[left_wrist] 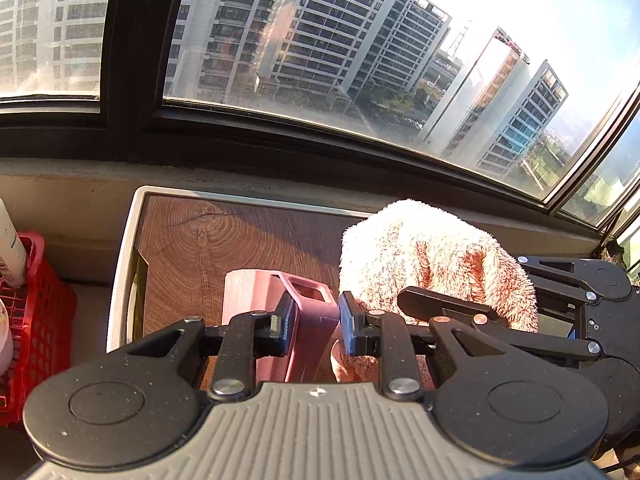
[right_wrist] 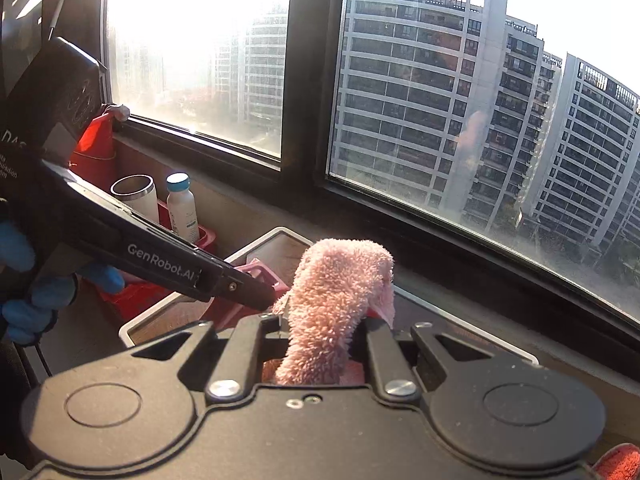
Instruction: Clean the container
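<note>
Dark-framed window (left_wrist: 132, 40) with dusty panes; sunlit high-rise blocks (right_wrist: 420, 92) outside. Grey concrete sill (left_wrist: 80, 192) below. Strong glare upper left, right wrist view.

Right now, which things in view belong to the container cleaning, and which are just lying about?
In the job:
- pink container, clamped by the left gripper
- fluffy pink cloth, held in the right gripper
- wood-grain tray underneath

Lying about:
- red basket
- white bottle
- steel-rimmed cup
</note>
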A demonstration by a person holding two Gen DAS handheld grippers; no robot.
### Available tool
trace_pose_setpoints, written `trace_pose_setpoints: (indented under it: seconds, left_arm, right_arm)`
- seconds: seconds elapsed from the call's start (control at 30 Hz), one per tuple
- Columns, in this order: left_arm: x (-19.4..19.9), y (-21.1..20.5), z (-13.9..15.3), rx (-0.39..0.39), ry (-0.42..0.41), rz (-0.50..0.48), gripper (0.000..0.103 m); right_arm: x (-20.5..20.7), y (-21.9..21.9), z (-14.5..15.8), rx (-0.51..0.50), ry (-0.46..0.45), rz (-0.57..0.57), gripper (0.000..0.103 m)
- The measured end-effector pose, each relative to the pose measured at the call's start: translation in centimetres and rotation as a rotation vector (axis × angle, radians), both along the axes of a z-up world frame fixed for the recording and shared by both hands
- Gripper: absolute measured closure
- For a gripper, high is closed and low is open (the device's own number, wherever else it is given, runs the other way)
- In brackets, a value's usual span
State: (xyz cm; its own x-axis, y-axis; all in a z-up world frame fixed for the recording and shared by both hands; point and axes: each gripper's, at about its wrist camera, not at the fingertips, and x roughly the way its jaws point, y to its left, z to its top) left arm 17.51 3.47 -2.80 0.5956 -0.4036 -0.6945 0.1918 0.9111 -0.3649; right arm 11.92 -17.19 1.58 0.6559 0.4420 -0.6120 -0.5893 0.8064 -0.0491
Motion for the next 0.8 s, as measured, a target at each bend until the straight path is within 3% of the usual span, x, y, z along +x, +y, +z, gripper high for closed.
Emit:
trace_pose_setpoints:
  seconds: [0.23, 0.53, 0.67, 0.8]
  left_arm:
    - [0.2, 0.2, 0.0, -0.001, -0.004, 0.003, 0.083]
    - [0.3, 0.3, -0.8, 0.017, 0.034, 0.020, 0.083]
    - [0.4, 0.7, -0.9, -0.003, 0.052, 0.033, 0.083]
    - [0.3, 0.9, -0.7, -0.040, 0.050, 0.026, 0.083]
  right_arm:
    - [0.4, 1.0, -1.9, 0.032, 0.072, -0.022, 0.092]
    - [0.0, 2.5, -5.1, -0.055, 0.111, -0.008, 0.091]
    - [-0.4, 2.5, -4.9, -0.072, 0.096, -0.008, 0.091]
    - [-0.6, 1.4, -3.5, -0.011, 0.086, -0.025, 0.091]
